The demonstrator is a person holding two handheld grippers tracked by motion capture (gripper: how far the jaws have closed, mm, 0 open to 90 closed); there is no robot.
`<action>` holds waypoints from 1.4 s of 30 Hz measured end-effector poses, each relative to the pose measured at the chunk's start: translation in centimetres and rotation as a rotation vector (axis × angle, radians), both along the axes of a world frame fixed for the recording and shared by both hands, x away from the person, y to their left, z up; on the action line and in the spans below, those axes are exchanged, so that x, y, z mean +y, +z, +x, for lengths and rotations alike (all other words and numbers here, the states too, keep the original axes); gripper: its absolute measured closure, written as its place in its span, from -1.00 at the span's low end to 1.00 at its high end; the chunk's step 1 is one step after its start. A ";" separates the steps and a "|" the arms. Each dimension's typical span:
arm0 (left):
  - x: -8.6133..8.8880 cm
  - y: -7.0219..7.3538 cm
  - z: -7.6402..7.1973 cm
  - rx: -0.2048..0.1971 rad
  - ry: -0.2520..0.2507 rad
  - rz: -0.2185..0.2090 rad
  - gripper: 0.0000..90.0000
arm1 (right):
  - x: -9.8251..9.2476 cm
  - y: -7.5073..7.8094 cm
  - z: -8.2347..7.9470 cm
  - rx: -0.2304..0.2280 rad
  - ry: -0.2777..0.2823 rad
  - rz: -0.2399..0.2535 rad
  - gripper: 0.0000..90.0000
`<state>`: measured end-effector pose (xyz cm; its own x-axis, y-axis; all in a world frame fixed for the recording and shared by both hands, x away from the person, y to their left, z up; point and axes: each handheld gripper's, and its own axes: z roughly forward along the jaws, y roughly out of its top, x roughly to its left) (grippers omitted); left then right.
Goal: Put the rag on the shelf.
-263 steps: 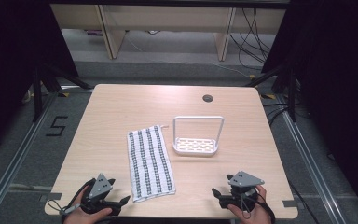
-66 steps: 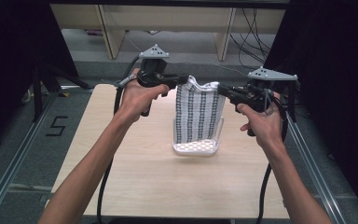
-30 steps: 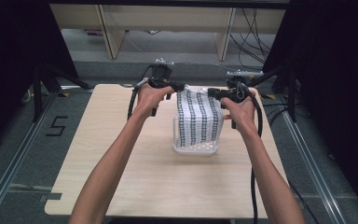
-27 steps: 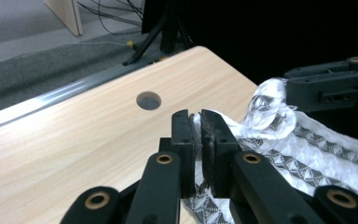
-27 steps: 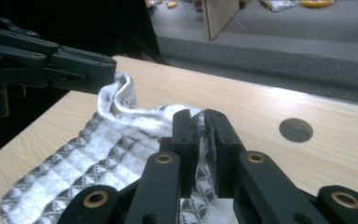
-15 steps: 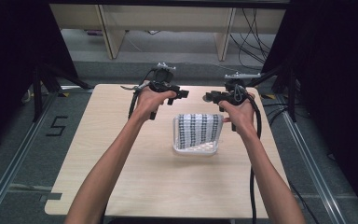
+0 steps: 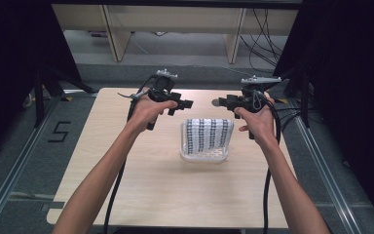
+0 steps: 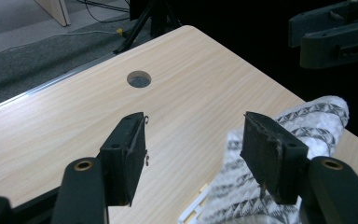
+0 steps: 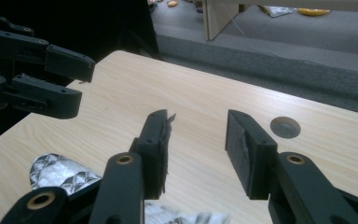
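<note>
Two hand-held grippers hang above the far half of the light wooden table [image 7: 126,185], one in each of the person's hands. The left hand-held gripper [image 7: 187,104] points inward toward the middle, and in the left gripper view its two black jaws stand wide apart with nothing between them. The right hand-held gripper [image 7: 217,102] faces it from the other side, tips well apart from the left one's; in the right gripper view its jaws are likewise spread and empty.

Below and between the two, a black-and-white patterned cloth [image 7: 208,134] is draped over a small white rack [image 7: 202,156] that sits on the table right of centre. The cloth covers the rack's upright frame and hangs down its near side, while the white perforated base shows beneath the lower edge. Neither gripper touches the cloth.

A round cable hole [image 8: 139,79] lies in the tabletop near the far edge, behind the rack.
</note>
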<state>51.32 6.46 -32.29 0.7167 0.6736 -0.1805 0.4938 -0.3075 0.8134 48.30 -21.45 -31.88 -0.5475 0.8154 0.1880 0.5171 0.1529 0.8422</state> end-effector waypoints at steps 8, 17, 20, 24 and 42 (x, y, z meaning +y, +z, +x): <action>0.6 0.3 -1.0 -0.012 -0.012 -0.011 -0.17 | -0.2 0.0 -0.7 -0.010 0.020 -0.003 0.28; 1.0 0.6 -2.1 -0.034 -0.020 -0.016 -0.19 | -0.4 0.2 -1.7 -0.017 0.028 0.017 0.10; 1.1 0.7 -2.6 -0.041 -0.031 -0.026 -0.22 | -0.6 0.3 -2.1 -0.022 0.028 0.021 -0.04; 1.1 0.6 -3.3 -0.050 -0.035 -0.032 -0.26 | -0.7 0.3 -2.5 -0.020 0.024 0.019 -0.12; 1.4 0.4 -6.1 -0.073 -0.061 -0.038 -0.35 | -0.8 0.3 -3.9 -0.037 0.048 0.029 -0.23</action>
